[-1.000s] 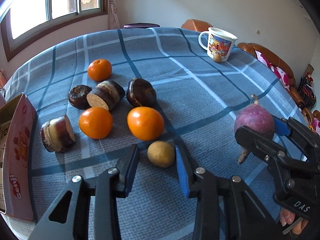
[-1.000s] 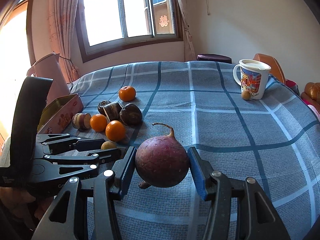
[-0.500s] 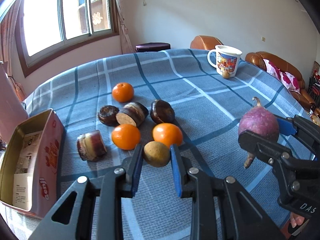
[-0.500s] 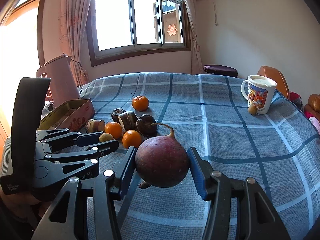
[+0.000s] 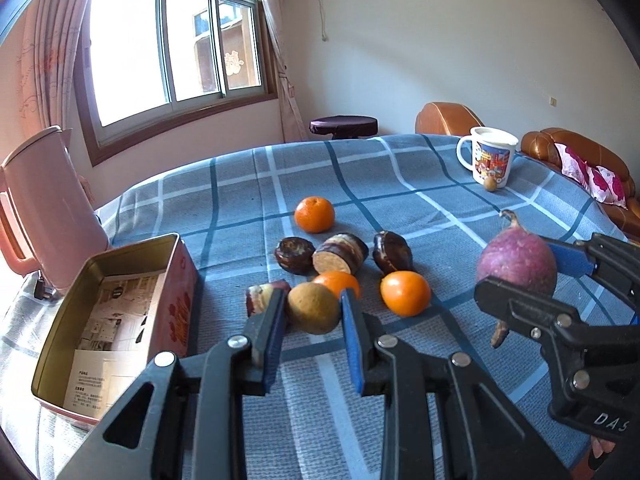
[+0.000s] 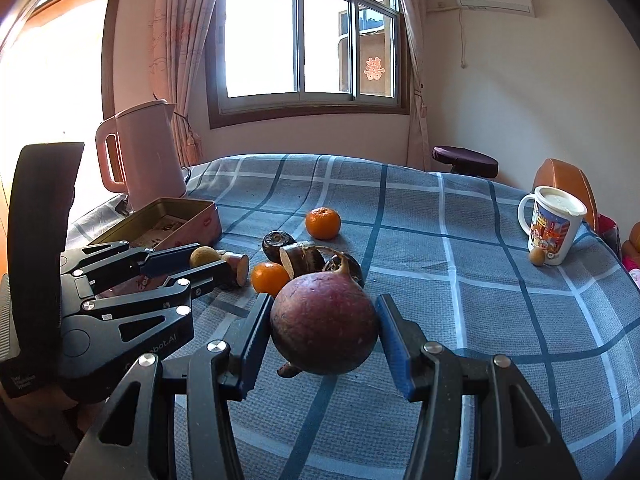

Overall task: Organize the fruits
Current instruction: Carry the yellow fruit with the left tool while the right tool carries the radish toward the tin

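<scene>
Left wrist view: the left gripper (image 5: 313, 312) is clamping a small brown fruit (image 5: 312, 307), the right gripper (image 6: 322, 334) a purple radish (image 6: 324, 324) — both off the table; next, probably lowering them into the open tin (image 5: 52, 380).

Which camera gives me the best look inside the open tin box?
The left wrist view: it looks down into the tin box, showing printed paper on the bottom. The right wrist view sees it low and side-on, partly behind the left claw.
</scene>
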